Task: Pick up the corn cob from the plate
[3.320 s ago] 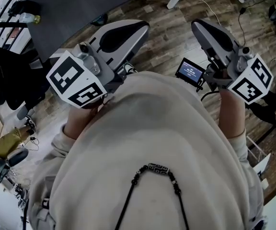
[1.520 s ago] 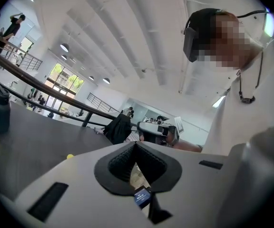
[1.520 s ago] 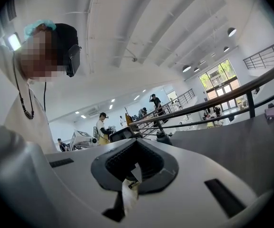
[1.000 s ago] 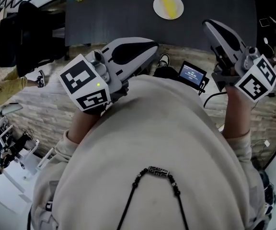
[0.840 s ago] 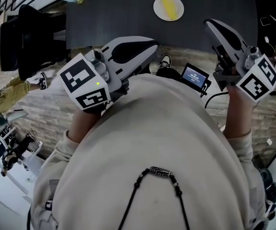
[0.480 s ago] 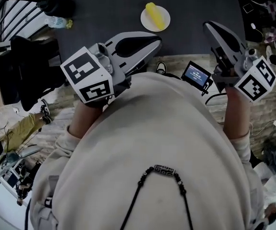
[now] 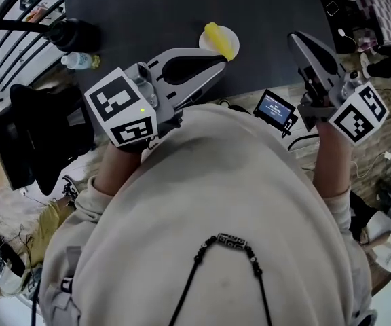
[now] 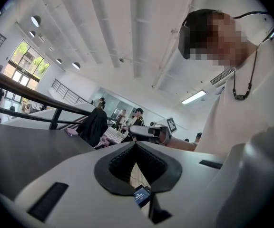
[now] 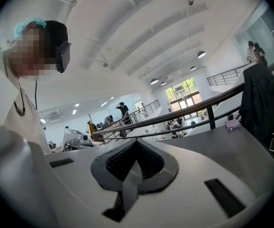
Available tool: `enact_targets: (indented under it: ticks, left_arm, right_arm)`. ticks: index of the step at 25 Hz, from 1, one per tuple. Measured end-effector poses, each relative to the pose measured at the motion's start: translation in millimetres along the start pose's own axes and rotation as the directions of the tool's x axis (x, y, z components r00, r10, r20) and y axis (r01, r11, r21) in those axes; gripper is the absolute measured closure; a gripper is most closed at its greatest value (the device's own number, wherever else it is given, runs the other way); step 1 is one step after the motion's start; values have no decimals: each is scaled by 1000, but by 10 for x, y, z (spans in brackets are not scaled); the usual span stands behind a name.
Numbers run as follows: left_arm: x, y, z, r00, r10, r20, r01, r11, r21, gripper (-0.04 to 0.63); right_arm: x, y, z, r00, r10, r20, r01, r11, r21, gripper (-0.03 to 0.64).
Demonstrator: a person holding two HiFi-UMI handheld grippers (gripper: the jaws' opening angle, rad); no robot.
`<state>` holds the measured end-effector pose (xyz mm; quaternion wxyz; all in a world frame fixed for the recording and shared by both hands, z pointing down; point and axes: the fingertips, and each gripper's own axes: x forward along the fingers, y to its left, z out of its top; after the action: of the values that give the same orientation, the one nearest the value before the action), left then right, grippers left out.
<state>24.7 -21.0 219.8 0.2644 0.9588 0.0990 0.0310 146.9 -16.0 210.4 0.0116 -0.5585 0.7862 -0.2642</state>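
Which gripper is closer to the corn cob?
The left gripper: in the head view its tip nearly reaches the plate holding the corn cob; the right gripper sits farther.

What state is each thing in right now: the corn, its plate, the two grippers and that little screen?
corn cob: lying on the plate, not held.
plate: resting on the dark table, carrying the corn cob.
left gripper: shut, empty.
right gripper: shut, empty.
small screen: lit.

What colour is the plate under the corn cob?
White; the plate shows best in the head view.
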Motion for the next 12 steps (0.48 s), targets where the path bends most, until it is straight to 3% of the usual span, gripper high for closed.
enact_targets:
  ticks: [4, 8, 12]
  left_arm:
    - [68, -62, -59, 999, -41, -9, 41, 999, 14, 589]
    - [95, 30, -141, 1000, -11, -7, 11, 1000, 20, 589]
    - [212, -29, -276, 996, -61, -58, 61, 998, 0, 589]
  right_arm:
    - [-197, -57, 12, 998, -61, 34, 61, 998, -2, 603]
    - [-248, -204, -107, 997, -65, 51, 64, 998, 23, 603]
    - [-464, -295, -297, 988, -147, 54, 144, 988, 51, 603]
